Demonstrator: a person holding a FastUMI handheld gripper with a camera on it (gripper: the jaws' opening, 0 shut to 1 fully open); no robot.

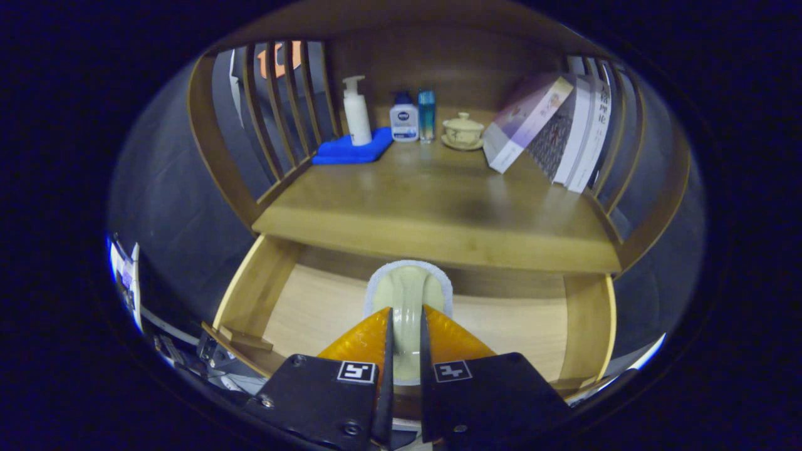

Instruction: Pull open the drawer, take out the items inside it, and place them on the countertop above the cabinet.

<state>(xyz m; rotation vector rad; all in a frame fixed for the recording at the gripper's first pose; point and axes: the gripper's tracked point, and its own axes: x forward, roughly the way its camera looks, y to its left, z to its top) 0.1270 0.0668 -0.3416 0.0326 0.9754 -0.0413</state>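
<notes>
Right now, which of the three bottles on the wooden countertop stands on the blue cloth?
The tall white pump bottle; the other two stand on bare wood.

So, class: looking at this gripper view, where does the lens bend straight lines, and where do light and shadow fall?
In the gripper view, fisheye distortion bows the countertop edge and the side slats; glare sheens the countertop's middle, while the back wall above sits in shadow; the open drawer floor is evenly lit; the gripper holds a pale brush-like item between its orange fingers, sharp enough to read.
</notes>
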